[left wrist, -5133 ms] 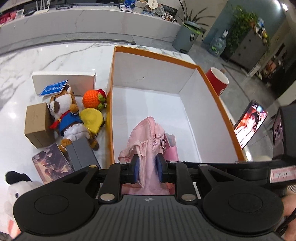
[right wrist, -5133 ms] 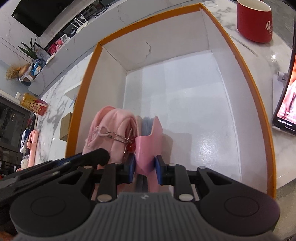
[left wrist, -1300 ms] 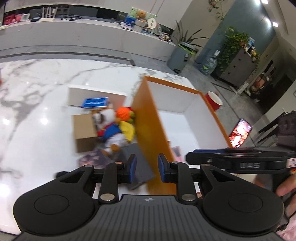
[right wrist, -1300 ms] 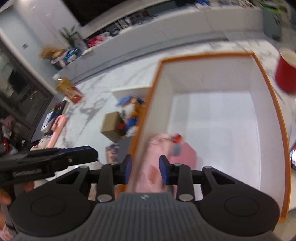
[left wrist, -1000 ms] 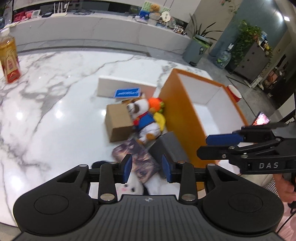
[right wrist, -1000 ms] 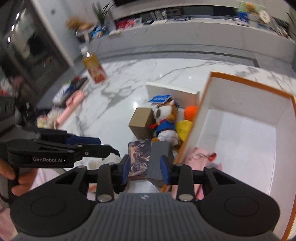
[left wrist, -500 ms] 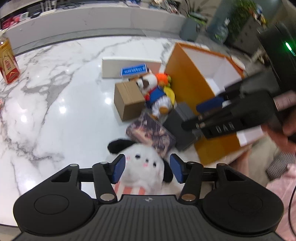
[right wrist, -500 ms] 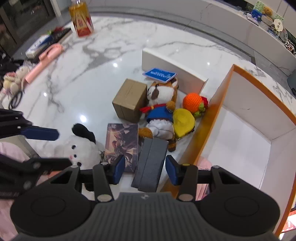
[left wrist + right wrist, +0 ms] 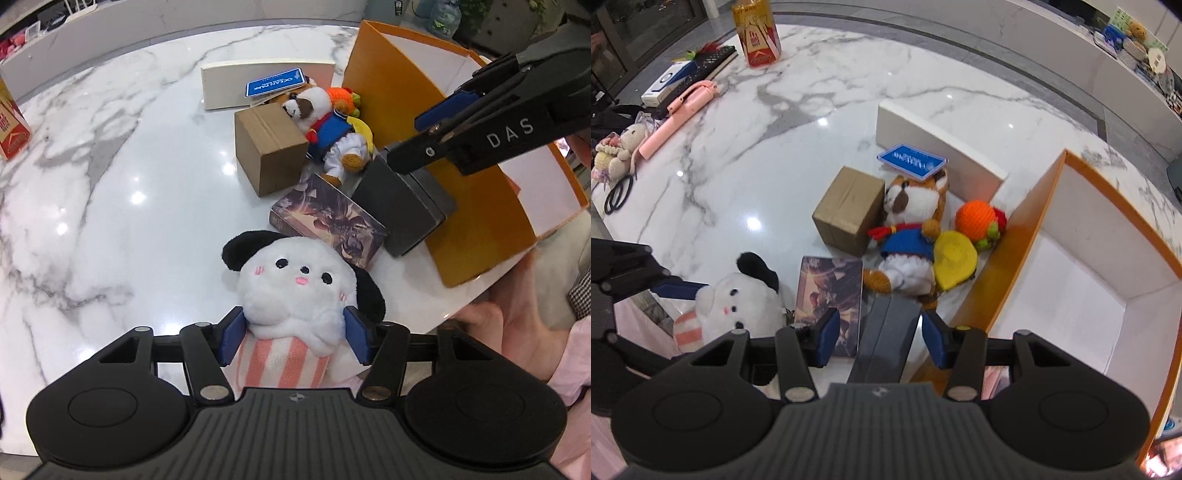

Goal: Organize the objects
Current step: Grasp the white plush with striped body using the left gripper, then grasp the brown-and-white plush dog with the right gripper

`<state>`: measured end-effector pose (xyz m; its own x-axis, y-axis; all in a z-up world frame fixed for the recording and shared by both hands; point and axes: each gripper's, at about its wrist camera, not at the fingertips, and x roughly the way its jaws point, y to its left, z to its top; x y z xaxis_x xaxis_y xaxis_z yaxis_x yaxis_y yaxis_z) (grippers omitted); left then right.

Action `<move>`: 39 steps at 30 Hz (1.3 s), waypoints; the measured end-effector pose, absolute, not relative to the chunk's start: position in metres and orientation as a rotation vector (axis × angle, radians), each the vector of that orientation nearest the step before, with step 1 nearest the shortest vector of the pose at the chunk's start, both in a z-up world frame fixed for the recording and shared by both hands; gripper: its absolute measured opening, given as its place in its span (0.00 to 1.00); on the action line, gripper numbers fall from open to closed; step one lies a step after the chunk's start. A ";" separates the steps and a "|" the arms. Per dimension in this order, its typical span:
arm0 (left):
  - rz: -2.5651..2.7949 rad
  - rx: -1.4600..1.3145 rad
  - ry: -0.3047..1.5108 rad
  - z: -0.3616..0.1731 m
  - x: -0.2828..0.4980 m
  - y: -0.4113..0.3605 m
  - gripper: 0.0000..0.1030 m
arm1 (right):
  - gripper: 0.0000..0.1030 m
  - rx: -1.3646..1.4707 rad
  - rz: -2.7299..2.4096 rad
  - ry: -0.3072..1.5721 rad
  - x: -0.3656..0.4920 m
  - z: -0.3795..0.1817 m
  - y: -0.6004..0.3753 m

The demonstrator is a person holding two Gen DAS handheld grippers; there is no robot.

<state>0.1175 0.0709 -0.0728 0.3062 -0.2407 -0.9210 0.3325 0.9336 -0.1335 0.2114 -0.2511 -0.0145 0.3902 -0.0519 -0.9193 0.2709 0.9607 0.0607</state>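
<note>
A white plush dog [image 9: 299, 284] with black ears and a pink striped body lies at the table's near edge. My left gripper [image 9: 291, 334] is open, its pads on either side of the plush's body. A dark grey box [image 9: 886, 339] lies beside the orange-walled box [image 9: 1008, 266]. My right gripper [image 9: 879, 334] is open and straddles the grey box; it also shows in the left wrist view [image 9: 413, 144] over the grey box [image 9: 402, 206]. The plush dog shows in the right wrist view [image 9: 738, 302] too.
A picture-covered book [image 9: 328, 219], a cardboard box [image 9: 269, 147], a fox plush in blue [image 9: 332, 129], an orange knitted toy [image 9: 979, 219], a yellow item [image 9: 955, 264], a white box [image 9: 938, 147] with a blue card [image 9: 911, 158]. Far left: red carton [image 9: 757, 33], pink stick [image 9: 679, 114].
Both grippers left the pink items in the orange box, opened and moved left. The left one came down around the white plush dog, the right one around the grey box.
</note>
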 end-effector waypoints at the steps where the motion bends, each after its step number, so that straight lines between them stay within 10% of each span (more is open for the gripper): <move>1: -0.386 0.100 1.204 -0.073 0.118 0.070 0.63 | 0.50 0.203 -0.204 1.153 0.213 -0.014 -0.252; 39: -0.354 0.149 1.184 -0.068 0.107 0.060 0.54 | 0.34 0.218 -0.233 1.164 0.269 -0.037 -0.281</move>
<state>0.1072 0.0604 -0.0676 0.3301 -0.1925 -0.9241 0.3467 0.9353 -0.0709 0.2686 -0.2809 -0.0368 0.3768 -0.0685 -0.9238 0.2925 0.9550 0.0485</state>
